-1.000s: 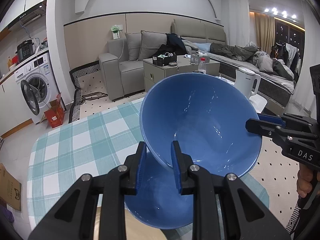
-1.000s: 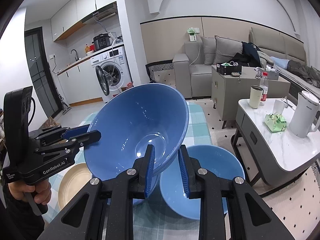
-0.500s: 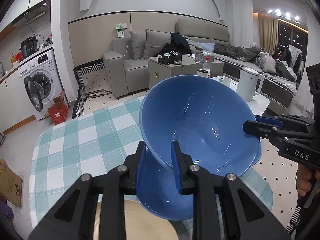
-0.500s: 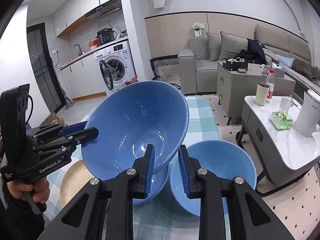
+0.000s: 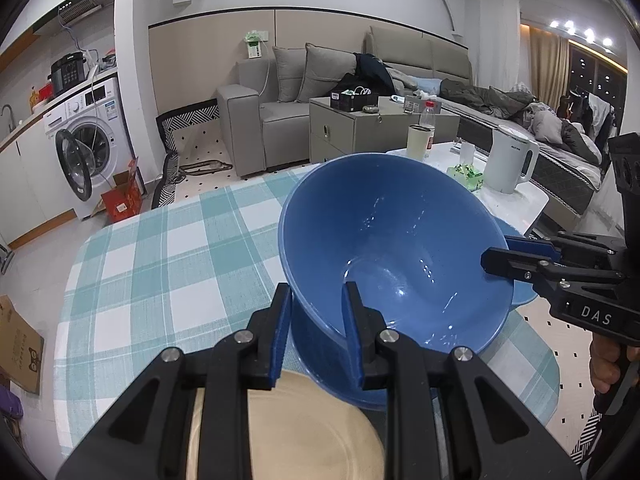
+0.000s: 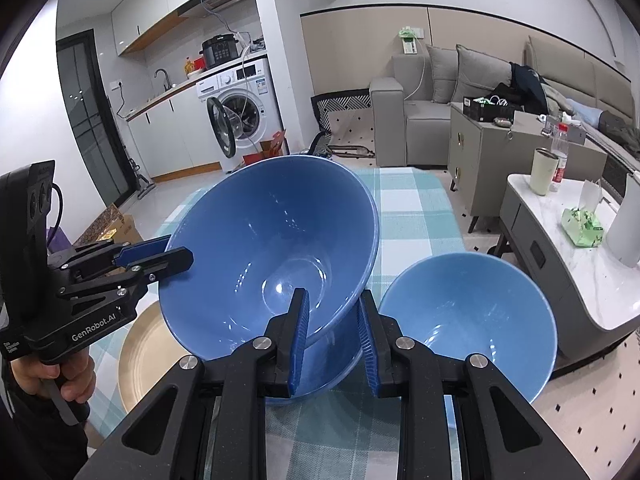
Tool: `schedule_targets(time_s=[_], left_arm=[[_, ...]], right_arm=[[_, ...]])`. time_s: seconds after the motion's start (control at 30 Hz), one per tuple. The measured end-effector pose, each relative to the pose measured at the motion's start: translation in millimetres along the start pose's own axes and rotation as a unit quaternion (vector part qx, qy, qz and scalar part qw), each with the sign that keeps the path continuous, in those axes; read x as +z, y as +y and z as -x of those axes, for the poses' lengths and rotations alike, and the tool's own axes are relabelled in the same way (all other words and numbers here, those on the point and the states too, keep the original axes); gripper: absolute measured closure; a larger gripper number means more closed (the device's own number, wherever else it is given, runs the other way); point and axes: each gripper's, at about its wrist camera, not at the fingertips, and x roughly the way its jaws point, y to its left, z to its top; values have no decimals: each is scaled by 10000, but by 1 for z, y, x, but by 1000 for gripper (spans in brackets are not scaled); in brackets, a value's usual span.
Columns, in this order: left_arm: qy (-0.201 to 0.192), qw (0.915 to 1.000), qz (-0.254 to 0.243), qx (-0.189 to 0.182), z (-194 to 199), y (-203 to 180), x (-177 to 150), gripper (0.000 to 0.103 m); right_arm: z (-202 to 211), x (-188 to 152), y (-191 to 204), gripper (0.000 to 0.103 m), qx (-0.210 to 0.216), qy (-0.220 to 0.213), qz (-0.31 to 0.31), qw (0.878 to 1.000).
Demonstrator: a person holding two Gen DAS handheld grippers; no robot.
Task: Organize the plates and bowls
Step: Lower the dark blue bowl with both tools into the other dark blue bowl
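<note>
A large blue bowl (image 5: 392, 256) (image 6: 272, 248) hangs tilted over the checked tablecloth, gripped at opposite sides of its rim. My left gripper (image 5: 316, 292) (image 6: 174, 250) is shut on the near-left rim. The right gripper (image 6: 333, 298) (image 5: 504, 250) is shut on the rim's other side. Right beneath the held bowl sits a second dark blue bowl (image 6: 320, 376) (image 5: 332, 372), mostly hidden by it. A lighter blue bowl (image 6: 468, 320) stands on the table to the right. On the left lies a beige plate (image 6: 140, 352) (image 5: 304, 432).
The table with its teal checked cloth (image 5: 160, 264) ends close behind the light blue bowl. A white marble side table (image 6: 600, 264) carries a kettle (image 5: 512, 164), a cup and a tissue pack. Sofa, cabinet and washing machine stand further back.
Both grippers have come down with the big blue bowl, which now sits lower over the dark blue bowl beneath. More of the beige plate shows under the left gripper.
</note>
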Motion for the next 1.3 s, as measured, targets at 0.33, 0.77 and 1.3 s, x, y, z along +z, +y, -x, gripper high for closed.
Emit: schedule_targets(time_s=[0.33,0.77,1.3], left_arm=[[137,9999,62,-14,-11,5,-15,80],[264,9996,124,-44,-18,5,-28,80],[433,9990,89,3,-26,3,-36,80]], right_arm=[[-21,-15,3,78,-21,240,41,9997],[-28,-23,0,78,-50,350,77,9993],[-36,-30,7,78,-209,507,203,9983]])
